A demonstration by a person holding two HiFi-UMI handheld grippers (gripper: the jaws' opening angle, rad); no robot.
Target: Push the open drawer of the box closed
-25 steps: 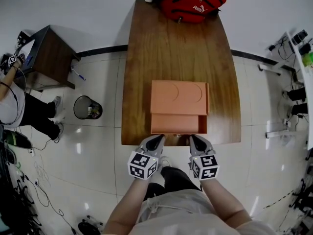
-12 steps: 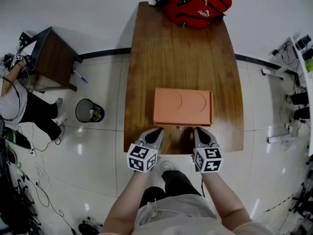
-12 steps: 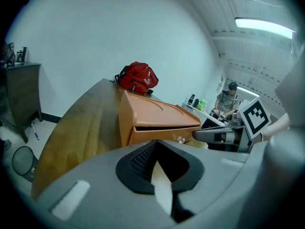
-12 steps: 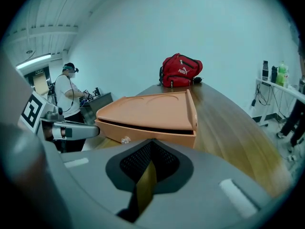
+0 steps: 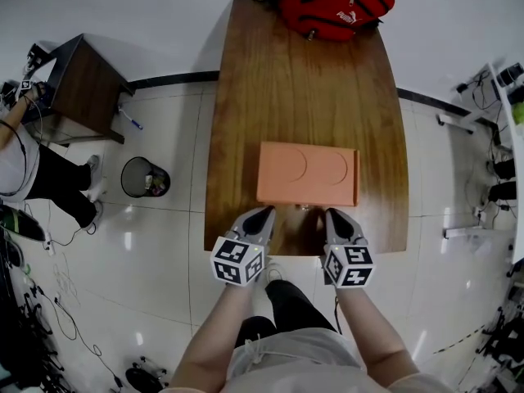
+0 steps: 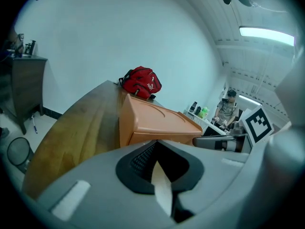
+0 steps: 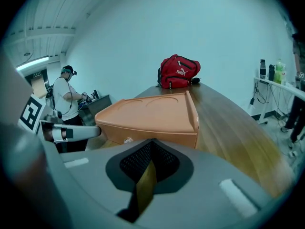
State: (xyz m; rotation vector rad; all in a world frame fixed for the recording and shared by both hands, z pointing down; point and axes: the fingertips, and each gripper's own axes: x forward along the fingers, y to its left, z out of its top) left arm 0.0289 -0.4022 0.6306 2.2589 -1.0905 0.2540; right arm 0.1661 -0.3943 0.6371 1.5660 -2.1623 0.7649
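The orange box sits on the wooden table, near its front edge, with its drawer flush with the front face. My left gripper is just in front of the box's left half, jaws shut and holding nothing. My right gripper is in front of the right half, also shut and holding nothing. Both tips are very close to the drawer front; whether they touch it I cannot tell. The box fills the middle of the left gripper view and of the right gripper view, just beyond each gripper's jaws.
A red bag lies at the table's far end. Left of the table stand a black waste bin and a dark cabinet, with a person beside it. Stands and cables crowd the right wall.
The drawer, pulled out a second ago, has slid into the box and is now flush. Both grippers moved forward with it towards the box.
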